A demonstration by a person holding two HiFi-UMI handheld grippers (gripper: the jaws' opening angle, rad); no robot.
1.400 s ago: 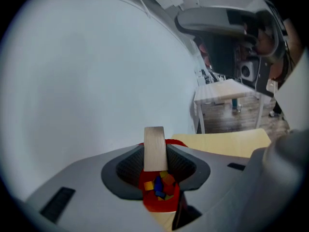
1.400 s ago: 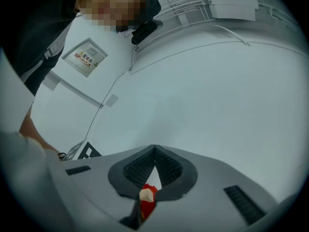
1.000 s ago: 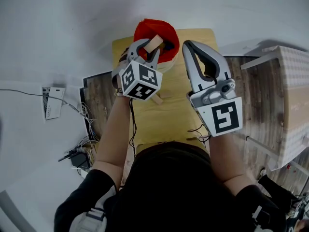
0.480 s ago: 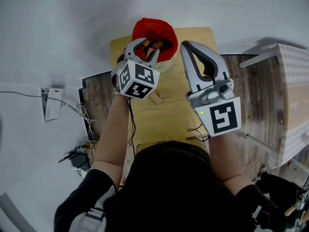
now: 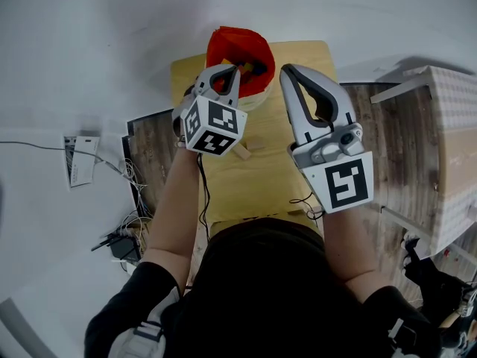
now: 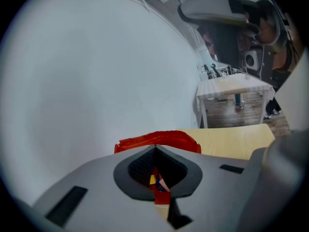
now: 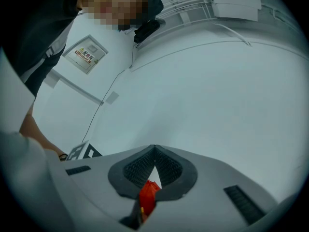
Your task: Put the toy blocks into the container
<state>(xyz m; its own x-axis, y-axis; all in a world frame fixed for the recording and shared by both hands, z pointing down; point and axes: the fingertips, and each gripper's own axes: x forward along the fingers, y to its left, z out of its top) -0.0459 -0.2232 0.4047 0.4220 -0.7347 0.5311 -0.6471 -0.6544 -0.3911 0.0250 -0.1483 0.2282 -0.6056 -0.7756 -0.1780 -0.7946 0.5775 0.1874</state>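
A red container (image 5: 240, 45) stands at the far end of the wooden table (image 5: 276, 177). Several coloured blocks (image 5: 255, 68) lie inside it. My left gripper (image 5: 232, 68) hangs over the container's near rim; its jaws have just been closing and now meet with nothing between them. In the left gripper view the container (image 6: 159, 140) and its blocks (image 6: 157, 180) show through the gap behind the tips. Two pale wooden blocks (image 5: 249, 149) lie on the table under my left gripper. My right gripper (image 5: 286, 70) is held beside the container, shut and empty.
A white table (image 5: 447, 118) stands at the right over dark floorboards. Cables and a power strip (image 5: 123, 237) lie on the floor at the left, near a sheet of paper (image 5: 78, 159).
A second ago my left gripper held a pale wooden block over the container. Its jaws then opened, the block left them, and they have shut again. The right gripper has kept still.
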